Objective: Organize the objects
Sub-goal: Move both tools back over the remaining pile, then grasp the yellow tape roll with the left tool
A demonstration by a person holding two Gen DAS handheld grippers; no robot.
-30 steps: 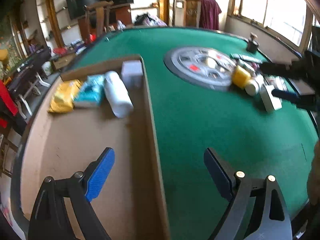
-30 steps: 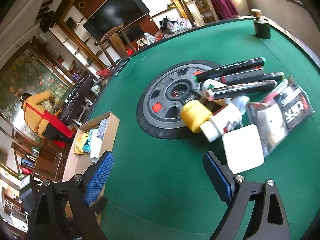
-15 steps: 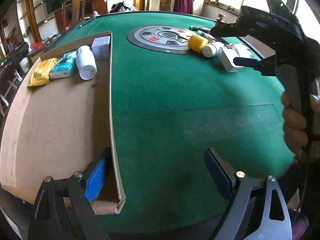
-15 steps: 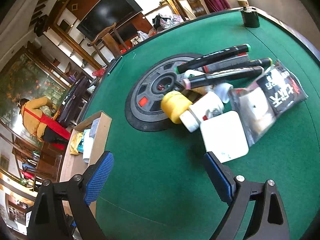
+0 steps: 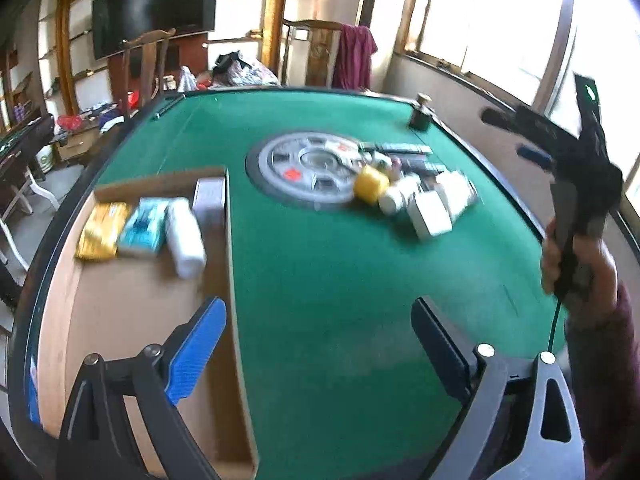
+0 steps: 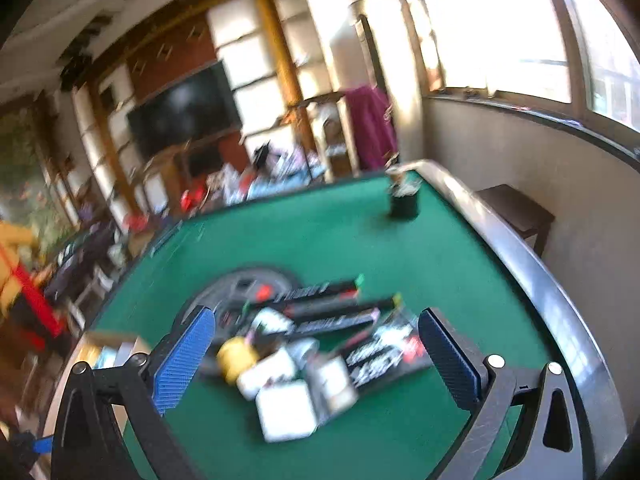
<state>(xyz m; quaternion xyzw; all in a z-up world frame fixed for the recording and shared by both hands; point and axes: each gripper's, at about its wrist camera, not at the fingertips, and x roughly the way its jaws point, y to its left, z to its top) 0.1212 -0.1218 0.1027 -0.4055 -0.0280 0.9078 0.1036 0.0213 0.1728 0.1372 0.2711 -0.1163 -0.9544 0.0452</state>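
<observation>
While we are looking down over the green table, our left gripper is hanging spread wide above the felt, with nothing between its blue pads; its left finger is showing over the cardboard box and its right finger over bare felt. Inside that box, at its far end, a yellow packet, a teal packet, a white bottle and a small white box are lying side by side in a row.

Our right gripper is opening its jaws to their widest, and nothing is sitting between the pads. Beneath it, in a blurred view, the clutter is waiting in a pile beside the round grey centre disc: a yellow-capped jar, a flat white square box, a black printed packet and several black markers lying across one another. A dark small jar is standing apart near the far corner of the table. In the left view, our right hand is gripping the handle of its tool above the table's edge.
</observation>
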